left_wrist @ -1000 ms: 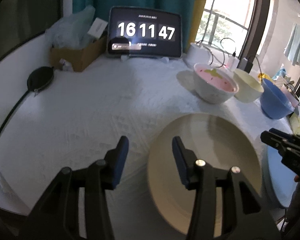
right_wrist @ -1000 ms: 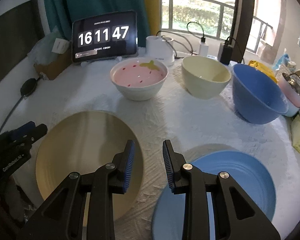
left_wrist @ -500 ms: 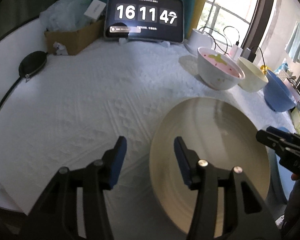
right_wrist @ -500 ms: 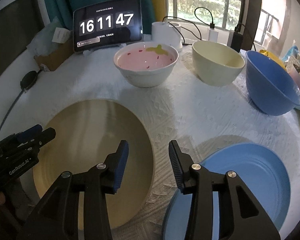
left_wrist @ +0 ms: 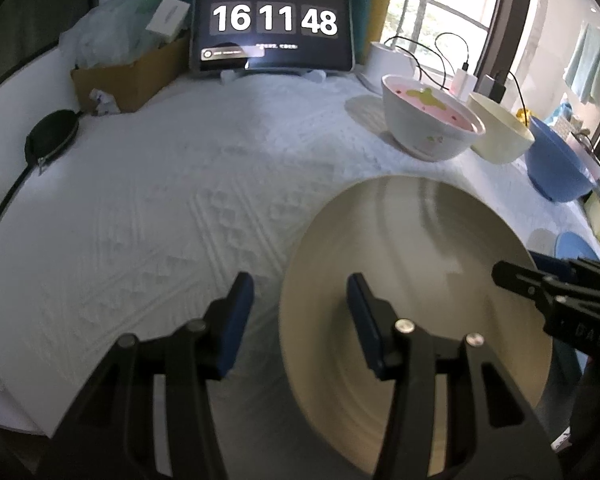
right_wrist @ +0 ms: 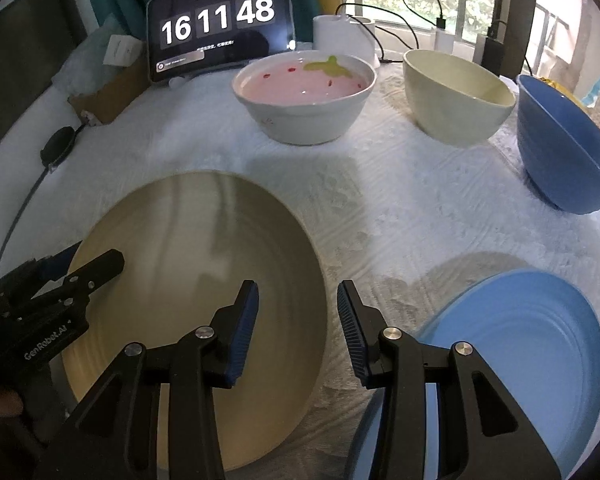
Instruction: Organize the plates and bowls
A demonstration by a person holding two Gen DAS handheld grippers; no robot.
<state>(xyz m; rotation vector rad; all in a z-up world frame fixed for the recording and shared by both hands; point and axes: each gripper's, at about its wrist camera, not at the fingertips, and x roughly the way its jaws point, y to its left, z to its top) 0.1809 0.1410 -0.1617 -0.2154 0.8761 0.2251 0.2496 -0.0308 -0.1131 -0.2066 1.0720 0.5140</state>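
A: Right wrist view, stock by size. Item one: table cloth, white, quilted, soft. Item two: beige plate, round, shallow, glossy, lying flat on the cloth at left. Item three: blue plate, ridged, flat at right, just beside it.

B: Bowls?

A: Along the back, apart: blue bowl, cream bowl, pink bowl, strawberry print, all smooth glazed.

B: Grippers?

A: Right gripper half open, empty, jaws straddling the beige plate's right rim. Left gripper likewise half open, empty, astride the left rim.

B: Hazards?

A: My reading: glazed rims are slick and thin; a shallow pinch could slip. Uneven lifting by two claws might tilt the plate. Soft cloth may snag a lower finger and drag.
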